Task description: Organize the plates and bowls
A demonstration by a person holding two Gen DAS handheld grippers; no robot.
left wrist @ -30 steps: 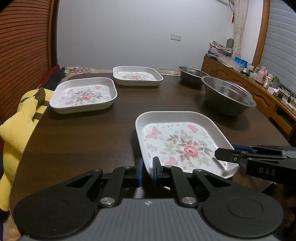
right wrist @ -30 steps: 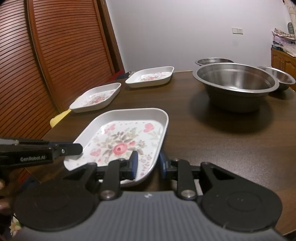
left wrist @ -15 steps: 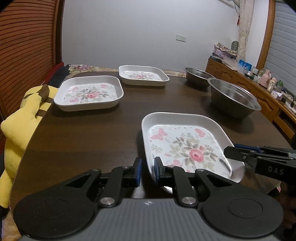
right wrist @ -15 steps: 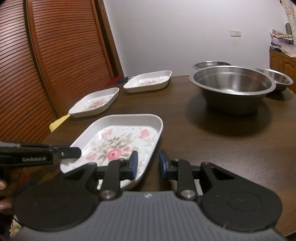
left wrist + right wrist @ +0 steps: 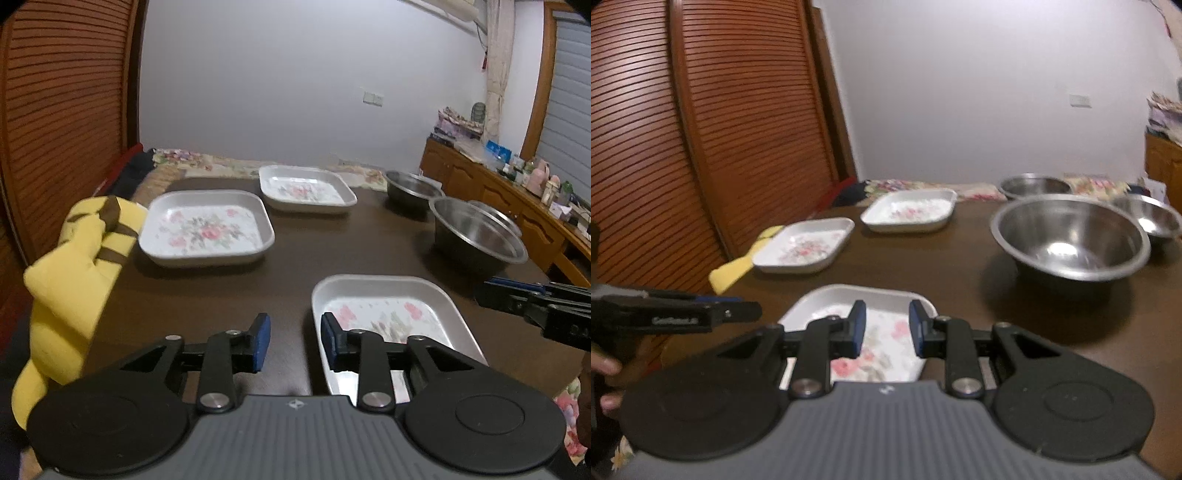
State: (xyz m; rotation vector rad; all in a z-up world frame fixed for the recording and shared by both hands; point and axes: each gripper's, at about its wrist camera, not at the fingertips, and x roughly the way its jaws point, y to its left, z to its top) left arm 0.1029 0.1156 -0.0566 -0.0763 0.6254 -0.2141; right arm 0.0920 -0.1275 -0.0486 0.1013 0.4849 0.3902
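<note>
Three flowered plates sit on the dark bench: the nearest plate [image 5: 391, 295] at the front edge, a second plate [image 5: 207, 229] and a third plate [image 5: 306, 188] well apart behind it. Steel bowls [image 5: 1071, 236] stand to the right. Both the left claw [image 5: 295, 341] and the right claw [image 5: 886, 328] hover spread wide, holding nothing. The step in hand looks like gathering the plates; next, one claw must settle over the nearest plate's rim and pinch it
</note>
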